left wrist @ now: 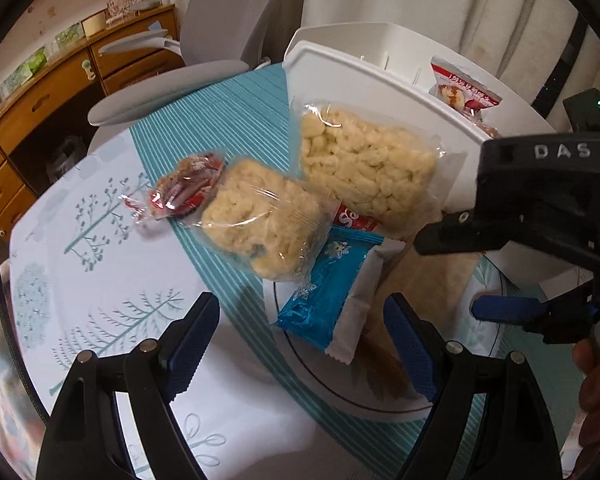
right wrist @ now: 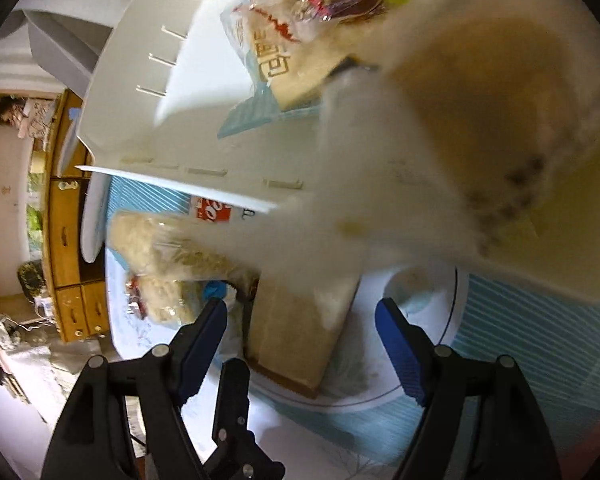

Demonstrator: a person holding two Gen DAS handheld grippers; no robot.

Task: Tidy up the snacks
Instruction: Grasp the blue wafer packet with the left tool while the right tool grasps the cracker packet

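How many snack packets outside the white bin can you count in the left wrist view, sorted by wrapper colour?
Clear puffed-snack bags: 2
Blue packets: 1
Red-and-clear packets: 1
Red-and-white packets, mostly hidden: 1
Total: 5

1. A pale snack bag point(right wrist: 440, 152) is blurred beyond recognition in the right wrist view.
2. A red packet point(left wrist: 354, 222) is mostly hidden under puffed-snack bags point(left wrist: 364, 168).

Bare tablecloth point(left wrist: 112, 248) left of the snack pile gives me room. Ahead, the right gripper point(left wrist: 452, 272) and white organizer point(left wrist: 380, 80) block my left gripper point(left wrist: 300, 344).
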